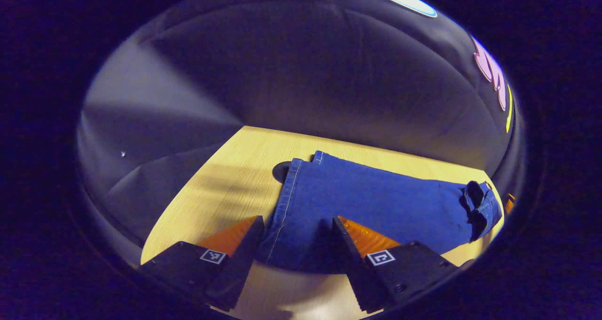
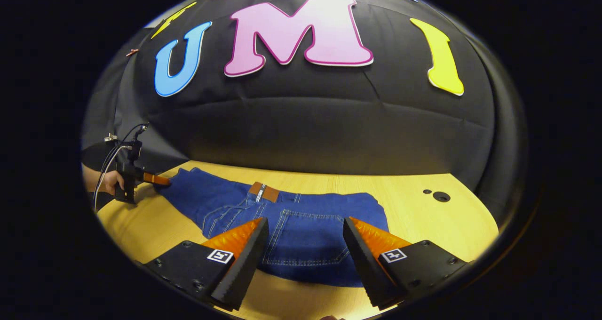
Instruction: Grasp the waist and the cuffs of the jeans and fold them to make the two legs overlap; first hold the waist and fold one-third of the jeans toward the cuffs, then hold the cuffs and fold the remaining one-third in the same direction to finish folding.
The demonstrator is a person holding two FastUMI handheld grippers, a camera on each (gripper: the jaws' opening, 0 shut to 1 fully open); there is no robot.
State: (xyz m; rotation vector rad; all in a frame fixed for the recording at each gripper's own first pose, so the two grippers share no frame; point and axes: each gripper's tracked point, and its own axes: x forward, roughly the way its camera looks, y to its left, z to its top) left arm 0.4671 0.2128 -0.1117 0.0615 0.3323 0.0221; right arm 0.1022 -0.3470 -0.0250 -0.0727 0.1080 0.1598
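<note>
Left gripper [image 1: 296, 226] jaws spread wide, nothing pinched, cuffs [image 1: 287, 202] of the jeans [image 1: 376, 202] lying between and just ahead of the fingers; legs run off to the right of the jaws toward the bunched waist [image 1: 482, 204]; dark round hole [image 1: 281, 170] in the table [image 1: 225, 183] just beyond the cuffs. Right gripper [image 2: 305, 228] jaws also spread, empty; waist end with back pocket [image 2: 305, 240] between its fingers, brown patch [image 2: 264, 191] ahead; far left of the jaws a hand [image 2: 108, 181] holds the other gripper at the cuffs.
</note>
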